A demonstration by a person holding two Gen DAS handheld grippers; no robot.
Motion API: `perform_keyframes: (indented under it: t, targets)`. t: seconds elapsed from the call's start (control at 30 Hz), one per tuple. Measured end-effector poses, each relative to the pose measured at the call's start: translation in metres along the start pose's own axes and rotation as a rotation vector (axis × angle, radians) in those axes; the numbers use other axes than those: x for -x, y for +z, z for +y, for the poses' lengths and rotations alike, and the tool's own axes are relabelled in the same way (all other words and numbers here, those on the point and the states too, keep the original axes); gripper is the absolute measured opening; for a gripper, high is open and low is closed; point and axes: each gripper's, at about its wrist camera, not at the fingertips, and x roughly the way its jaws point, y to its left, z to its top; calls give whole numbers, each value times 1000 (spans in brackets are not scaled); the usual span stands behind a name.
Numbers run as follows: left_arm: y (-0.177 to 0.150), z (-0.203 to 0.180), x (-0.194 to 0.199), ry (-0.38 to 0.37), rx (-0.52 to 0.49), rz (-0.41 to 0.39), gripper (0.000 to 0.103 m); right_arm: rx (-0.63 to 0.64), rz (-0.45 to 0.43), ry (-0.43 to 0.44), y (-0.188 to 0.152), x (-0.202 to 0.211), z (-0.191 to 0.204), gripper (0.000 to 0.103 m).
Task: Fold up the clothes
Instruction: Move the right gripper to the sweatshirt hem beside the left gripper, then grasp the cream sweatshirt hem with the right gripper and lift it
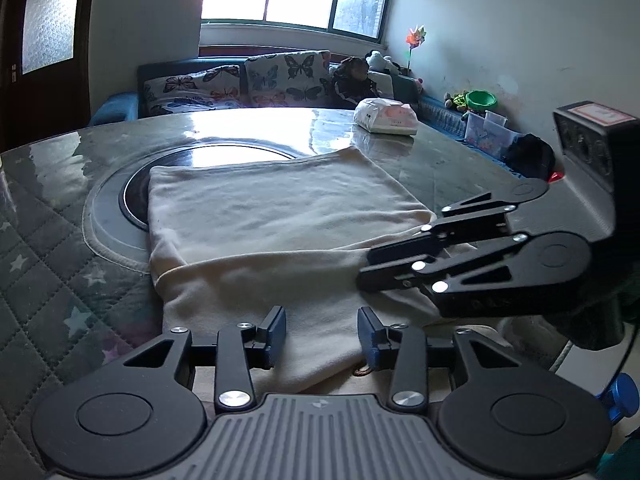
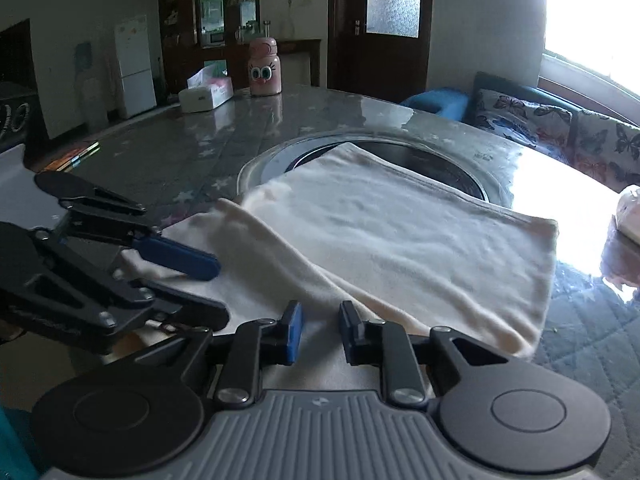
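Two tools hang over the near edge of the cloth (image 1: 280,216) on the bench (image 1: 60,208): left tool (image 1: 322,334) apart, right tool (image 2: 319,330) narrowly apart, neither clamped. Pinch both corners evenly before folding.

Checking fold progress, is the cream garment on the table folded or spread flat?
Folded: the cream garment has an upper layer doubled over a lower one, its edge crossing the cloth.
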Motion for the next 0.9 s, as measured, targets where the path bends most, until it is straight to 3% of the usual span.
perform_keyframes:
  t: [0.2,0.43,0.63,0.9]
  targets:
    - [-1,2,23,-13,-63,-23,48,19,-10,-19,0,20,-4,19]
    - [-14,-8,53,-43,-191,-29,57,42,12,-53,-28,42,-1,19]
    - [-31,-23,59,-10,-360,-7,63,53,-12,-72,-31,62,2,21]
    - [-47,-34,48,29,-476,-17,64,93,-4,-104,-36,81,5,29]
